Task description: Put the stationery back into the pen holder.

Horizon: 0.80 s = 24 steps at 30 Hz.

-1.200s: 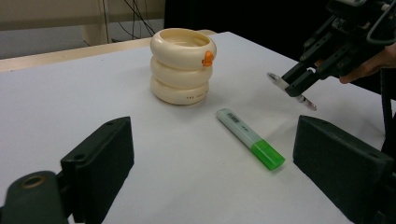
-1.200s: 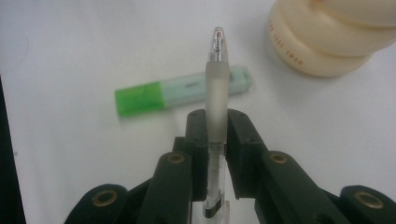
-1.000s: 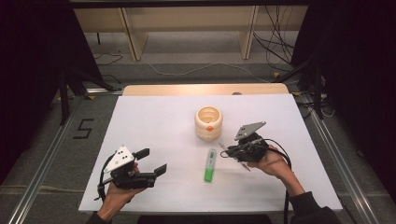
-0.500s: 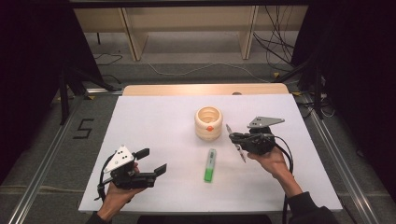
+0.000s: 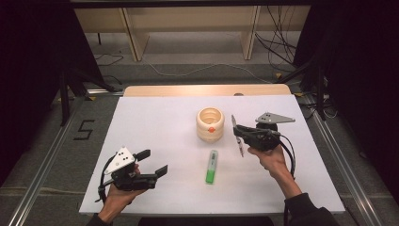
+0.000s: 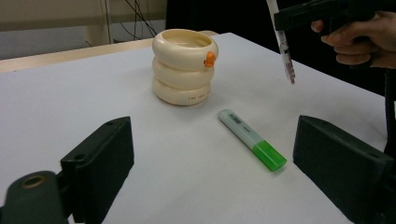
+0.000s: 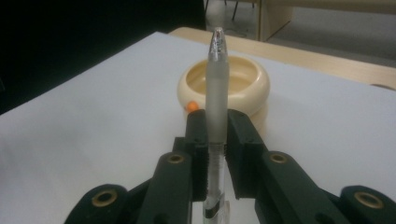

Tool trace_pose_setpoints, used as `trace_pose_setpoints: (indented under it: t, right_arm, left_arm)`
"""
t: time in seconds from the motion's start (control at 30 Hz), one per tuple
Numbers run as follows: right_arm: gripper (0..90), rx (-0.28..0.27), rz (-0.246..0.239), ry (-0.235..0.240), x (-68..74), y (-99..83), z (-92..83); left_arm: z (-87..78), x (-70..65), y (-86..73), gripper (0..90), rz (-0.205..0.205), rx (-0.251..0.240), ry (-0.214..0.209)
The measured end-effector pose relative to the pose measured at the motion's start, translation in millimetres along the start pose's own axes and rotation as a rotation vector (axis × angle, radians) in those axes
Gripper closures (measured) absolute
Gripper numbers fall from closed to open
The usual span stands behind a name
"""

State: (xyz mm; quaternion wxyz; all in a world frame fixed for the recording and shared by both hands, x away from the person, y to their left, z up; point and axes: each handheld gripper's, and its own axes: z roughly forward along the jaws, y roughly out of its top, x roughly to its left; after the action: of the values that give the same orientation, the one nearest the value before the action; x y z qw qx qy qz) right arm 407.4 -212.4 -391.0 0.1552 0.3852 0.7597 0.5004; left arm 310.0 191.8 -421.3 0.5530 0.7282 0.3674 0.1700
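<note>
Already the pen point(image 7: 217, 88) is off the desk point(image 5: 155, 122), clamped between the narrow jaws of the right hand-held gripper point(image 5: 241, 134) and held in the air at about 3 o'clock from the cream holder point(image 5: 210, 123), which looks like three stacked rings with a small orange knob. In the right gripper view the pen points up and forward toward the holder's open mouth. So the pick-up looks done; what is left, by my judgement, is to carry the pen over the opening, tip it upright and let it drop in. A green highlighter point(image 5: 211, 166) lies flat on the desk at 6 o'clock from the holder, apart from it, untouched, and probably goes in next. The left hand-held gripper point(image 5: 151, 162) sits at 8 o'clock near the desk's front edge, jaws wide apart and empty. Nothing stands between the pen and the holder; the highlighter lies below the path and out of the way
</note>
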Motion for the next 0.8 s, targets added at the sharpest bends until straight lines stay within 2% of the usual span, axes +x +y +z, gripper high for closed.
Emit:
trace_pose_setpoints:
  t: [0.2,0.47,0.8]
  right_arm:
    - [80.2,-0.044,-0.004,-0.001,0.6,9.6,2.4]
    - [80.2,-0.091,0.028,0.005,0.5,24.1,12.8]
    - [80.2,-0.121,0.026,-0.007,4.8,42.8,22.5]
  left_arm:
    - [0.4,-0.3,-0.4,11.9,0.0,-0.001,0.003]
    - [0.1,0.2,-0.3,11.8,0.0,-0.001,0.003]
    - [0.1,0.2,-0.2,11.9,0.001,-0.001,0.003]
